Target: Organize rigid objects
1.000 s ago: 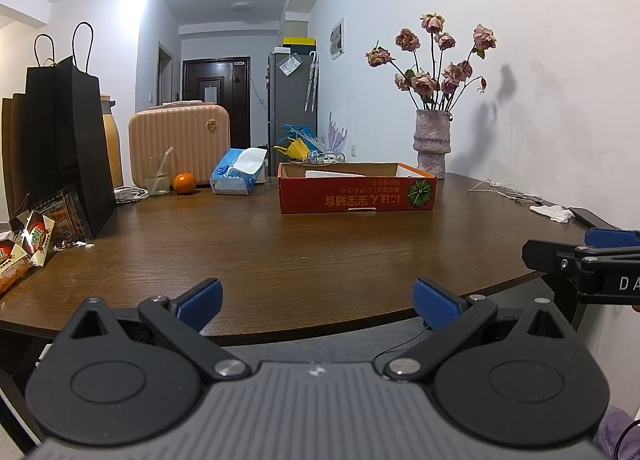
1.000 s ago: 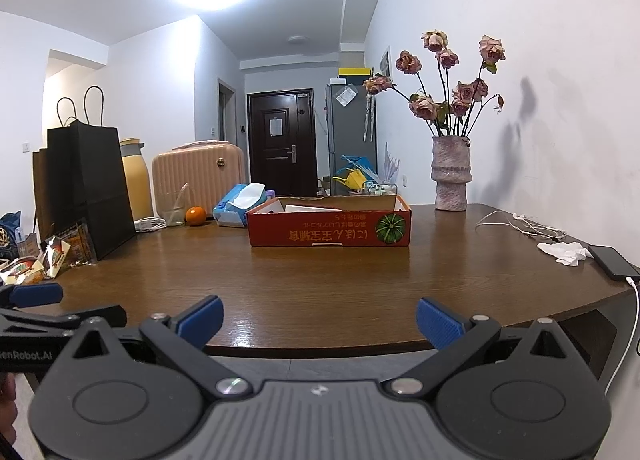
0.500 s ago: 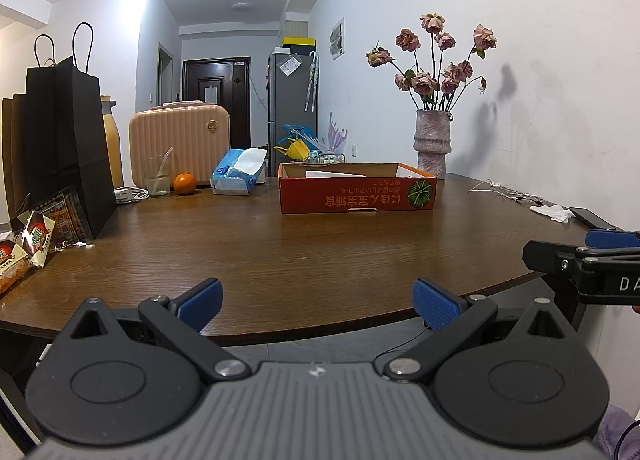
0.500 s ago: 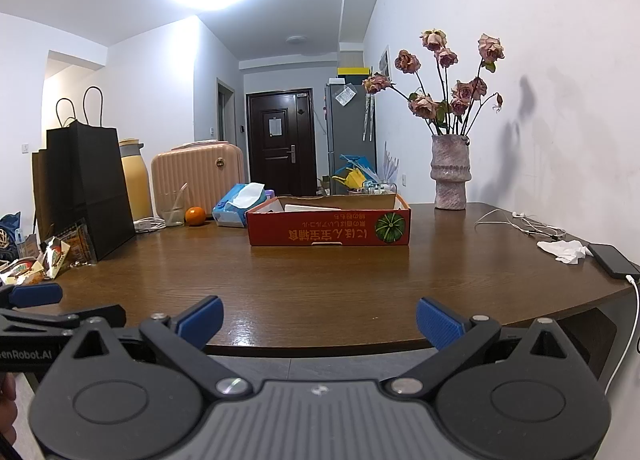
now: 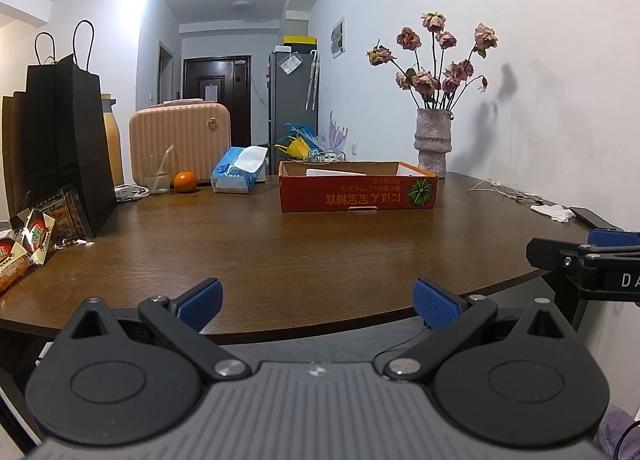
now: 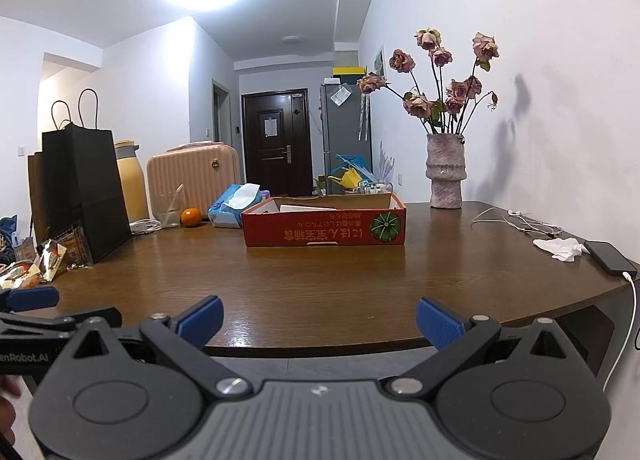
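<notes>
Hovering off the table's near edge, the left gripper (image 5: 316,302) and right gripper (image 6: 319,318) are gaping wide, empty; reaching the far red cardboard box (image 6: 325,225) is risking toppling the flower vase (image 6: 445,171).

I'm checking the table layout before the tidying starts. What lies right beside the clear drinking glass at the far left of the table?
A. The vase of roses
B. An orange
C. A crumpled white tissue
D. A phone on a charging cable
B: the orange sits on the table next to the clear glass, in front of the pink suitcase.
</notes>
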Tool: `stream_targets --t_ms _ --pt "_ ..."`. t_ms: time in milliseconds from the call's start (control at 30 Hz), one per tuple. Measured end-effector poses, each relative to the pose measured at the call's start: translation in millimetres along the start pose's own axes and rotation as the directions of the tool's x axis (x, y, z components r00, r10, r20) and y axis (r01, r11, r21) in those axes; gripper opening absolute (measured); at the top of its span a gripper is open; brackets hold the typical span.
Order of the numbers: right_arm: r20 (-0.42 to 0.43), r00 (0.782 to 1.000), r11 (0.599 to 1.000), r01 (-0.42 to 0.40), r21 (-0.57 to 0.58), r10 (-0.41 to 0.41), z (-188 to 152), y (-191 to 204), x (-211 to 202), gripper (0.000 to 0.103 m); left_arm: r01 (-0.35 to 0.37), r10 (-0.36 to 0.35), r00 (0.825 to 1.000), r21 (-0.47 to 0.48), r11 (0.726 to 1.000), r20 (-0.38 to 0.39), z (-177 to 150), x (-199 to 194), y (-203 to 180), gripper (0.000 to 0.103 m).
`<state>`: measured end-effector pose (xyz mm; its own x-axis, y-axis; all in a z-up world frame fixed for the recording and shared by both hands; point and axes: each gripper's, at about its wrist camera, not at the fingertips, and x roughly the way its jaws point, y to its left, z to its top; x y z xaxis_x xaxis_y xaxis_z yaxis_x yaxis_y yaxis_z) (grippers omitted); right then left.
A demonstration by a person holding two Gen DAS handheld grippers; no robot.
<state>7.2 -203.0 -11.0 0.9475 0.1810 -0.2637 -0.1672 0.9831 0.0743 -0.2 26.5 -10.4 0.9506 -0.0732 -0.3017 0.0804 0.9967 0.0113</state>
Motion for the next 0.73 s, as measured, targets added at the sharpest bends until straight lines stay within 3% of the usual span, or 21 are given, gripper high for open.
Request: stream_targets --t_ms 733 --pt "0.000 1.000 1.000 0.005 0.008 -0.005 -0.3 -0.8 0.3 0.103 0.024 -0.024 1.000 0.014 1.000 -0.005 -0.8 1.1 -3.3 0.103"
